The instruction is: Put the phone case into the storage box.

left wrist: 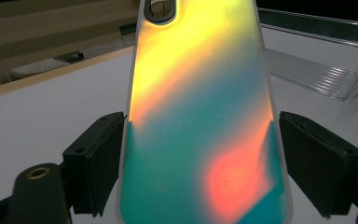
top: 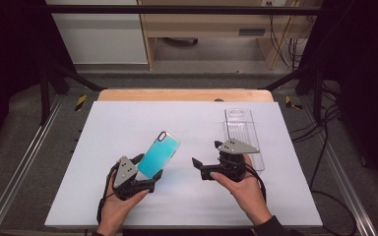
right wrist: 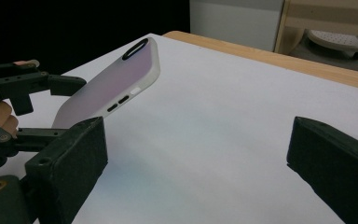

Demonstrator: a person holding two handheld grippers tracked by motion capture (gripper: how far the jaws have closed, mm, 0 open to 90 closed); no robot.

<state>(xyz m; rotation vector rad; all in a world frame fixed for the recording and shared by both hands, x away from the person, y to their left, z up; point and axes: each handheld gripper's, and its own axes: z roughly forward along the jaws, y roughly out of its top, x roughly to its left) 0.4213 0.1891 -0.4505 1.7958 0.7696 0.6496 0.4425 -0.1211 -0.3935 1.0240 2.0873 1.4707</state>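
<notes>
An iridescent phone case point(top: 160, 153) is lifted off the white table sheet point(top: 118, 123), tilted with its camera hole pointing up and away. My left gripper point(top: 149, 166) is shut on its lower end. In the left gripper view the case point(left wrist: 200, 116) shines yellow, teal and orange, with a black jaw against each long edge of my left gripper point(left wrist: 200, 158). My right gripper point(top: 205, 153) hovers open just right of the case, nothing between its jaws. In the right gripper view my own gripper point(right wrist: 196, 158) stands wide open, and the case point(right wrist: 107, 93) looks frosted white at the left.
A clear ribbed plastic tray point(top: 243, 135) lies on the sheet behind the right hand, also at the left gripper view's right edge point(left wrist: 312, 74). The wooden table edge point(top: 184, 94) runs along the back. Metal frame rails point(top: 19, 167) flank both sides.
</notes>
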